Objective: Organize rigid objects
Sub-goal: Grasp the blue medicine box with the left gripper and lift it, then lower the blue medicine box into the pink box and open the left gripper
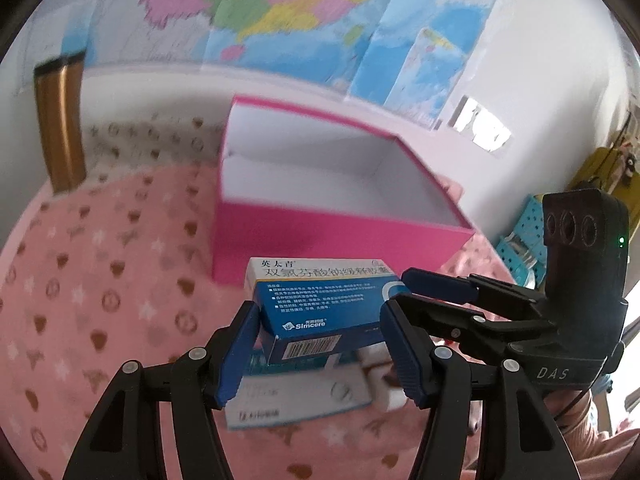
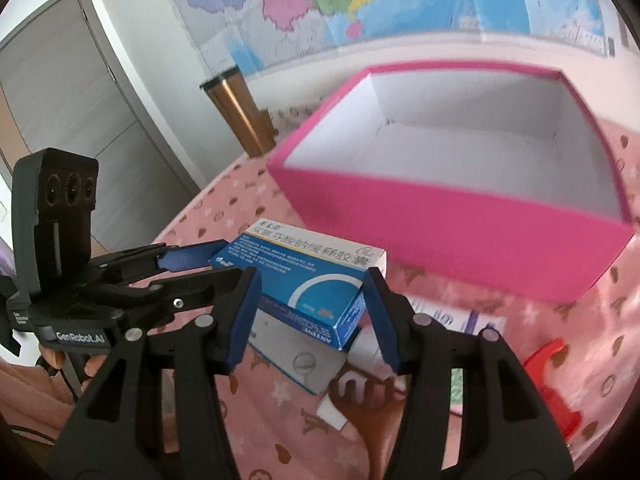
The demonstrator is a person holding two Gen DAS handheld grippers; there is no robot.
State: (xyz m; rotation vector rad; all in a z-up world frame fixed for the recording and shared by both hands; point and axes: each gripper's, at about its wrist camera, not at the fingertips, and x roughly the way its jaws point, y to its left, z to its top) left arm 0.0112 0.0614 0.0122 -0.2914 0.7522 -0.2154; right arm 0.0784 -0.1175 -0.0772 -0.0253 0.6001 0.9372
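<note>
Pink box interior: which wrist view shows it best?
The right wrist view. It looks down into the pink box, showing the white floor and all four inner walls, with nothing visible inside. The left wrist view sees the box from lower, so its near wall hides part of the floor.

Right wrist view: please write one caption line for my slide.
Right hand-held gripper straddles a blue-and-white cardboard medicine box, lying on other packs, before an open pink cardboard box.

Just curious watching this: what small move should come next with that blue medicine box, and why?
Probably lift the blue medicine box toward the pink box: the right hand-held gripper brackets it, it's atop other packets, and the pink box looks empty.
</note>
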